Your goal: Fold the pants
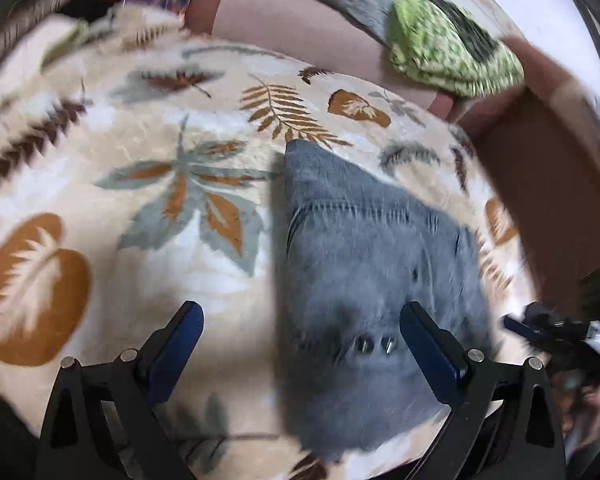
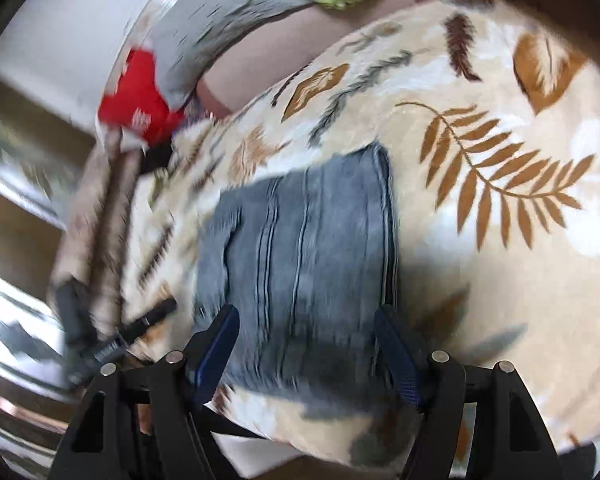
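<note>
Pants (image 1: 364,264) lay on the leaf-print blanket (image 1: 112,208) as a compact grey denim bundle, apparently folded down already to a short rectangle; seams and waistband stitching ran across the top layer. Both views were motion-blurred, so fine detail was uncertain.

Left gripper (image 1: 300,336): jaws wide apart, holding nothing. It hovered above the near left edge of the pants, one finger over bare blanket, the other over denim. I could not tell whether either pad touched the cloth.

Right gripper (image 2: 306,332): jaws also wide, empty, straddling the near end of the bundle, with the thick folded edge just beside its right finger.

Judgement: the fold looked mostly done; what remained was probably a final fold or squaring up.

Risks noted:
- The denim stack looked thick and stiff. A pinch taking only the top layer would peel it off and undo the fold.
- The blanket was plush and loose. A low grab could catch pile along with denim and drag the whole bundle.
- The two grippers were close together over the same end, so a collision or uneven pull would skew the edges.

Green cloth (image 1: 448,36) and a red item (image 2: 136,96) sat well apart at the far side.
</note>
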